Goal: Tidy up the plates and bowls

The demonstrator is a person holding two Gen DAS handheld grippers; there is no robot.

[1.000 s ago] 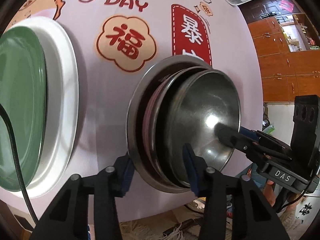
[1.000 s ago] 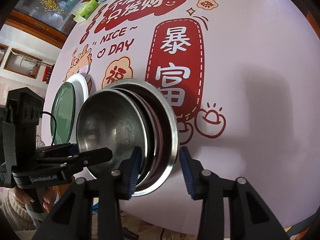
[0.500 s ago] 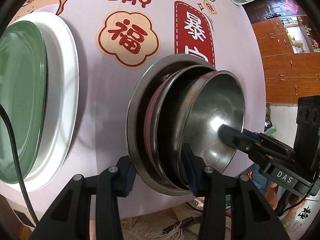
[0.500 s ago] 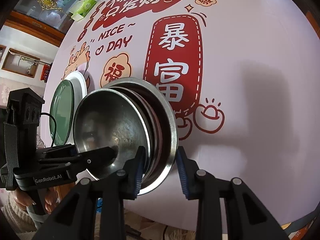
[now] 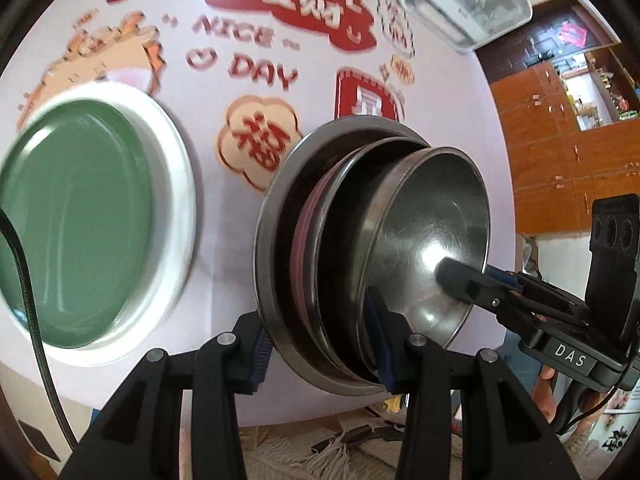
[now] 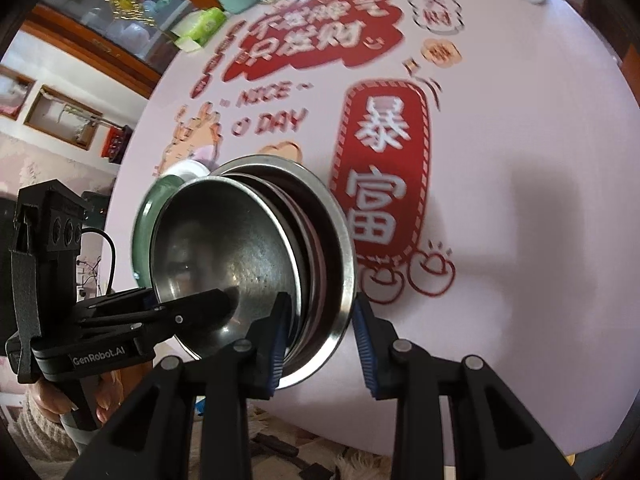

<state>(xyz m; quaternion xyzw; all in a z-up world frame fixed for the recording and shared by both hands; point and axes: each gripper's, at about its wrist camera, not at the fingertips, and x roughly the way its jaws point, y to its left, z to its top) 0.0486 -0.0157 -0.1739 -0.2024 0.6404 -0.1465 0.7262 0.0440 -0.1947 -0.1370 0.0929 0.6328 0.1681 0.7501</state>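
Stack (image 5: pixel 320 248) | pink layer mostly hidden | tablecloth print (image 6: pixel 320 36) blurred

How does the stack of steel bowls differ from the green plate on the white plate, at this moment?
The steel bowl stack is shiny bare metal; the green plate is a matte colour. The stack is several deep bowls nested together and is gripped at its rims by both the left gripper and the right gripper; the green plate is shallow, sits on a white plate and is touched by neither. Both are round, stacked dishes.
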